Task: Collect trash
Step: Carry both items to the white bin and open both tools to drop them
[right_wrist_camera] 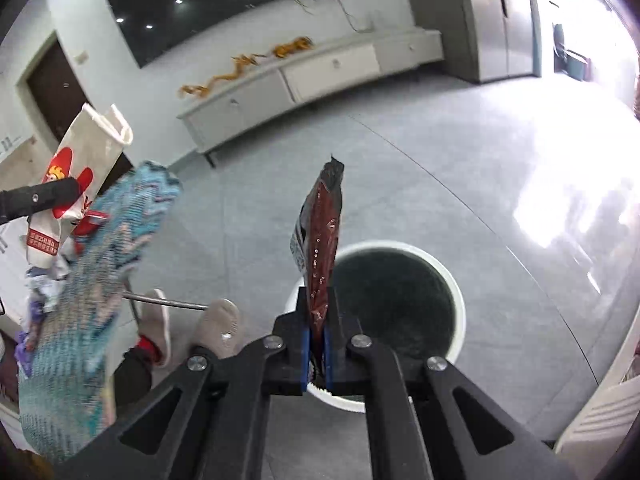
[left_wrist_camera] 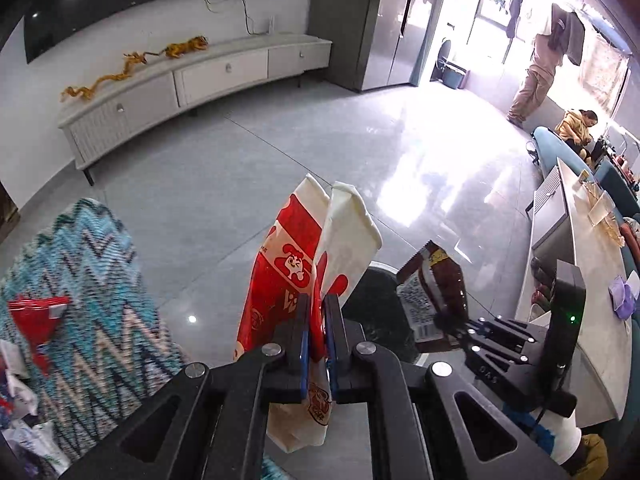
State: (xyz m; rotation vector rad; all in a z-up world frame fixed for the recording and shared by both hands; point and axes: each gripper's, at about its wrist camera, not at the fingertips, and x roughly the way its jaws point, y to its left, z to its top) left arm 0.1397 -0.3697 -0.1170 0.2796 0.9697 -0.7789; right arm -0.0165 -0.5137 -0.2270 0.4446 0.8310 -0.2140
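Black left gripper [left_wrist_camera: 316,320] pinches one red-and-white paper bag [left_wrist_camera: 296,256]; right gripper [right_wrist_camera: 318,334] pinches one dark red wrapper [right_wrist_camera: 326,236]. Both pairs of jaws are narrow, clamped on their trash. One white bin [right_wrist_camera: 460,312] with a dark liner stands on the floor just beyond the wrapper; the bag hangs left of the bin

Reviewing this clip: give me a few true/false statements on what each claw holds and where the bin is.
1. The left claw grips a red and white paper bag. True.
2. The right claw is empty. False: it is shut on a dark red plastic snack wrapper.
3. A round white bin with a dark liner stands on the floor below the wrapper. True.
4. The wrapper already lies inside the bin. False: it is still gripped above it.
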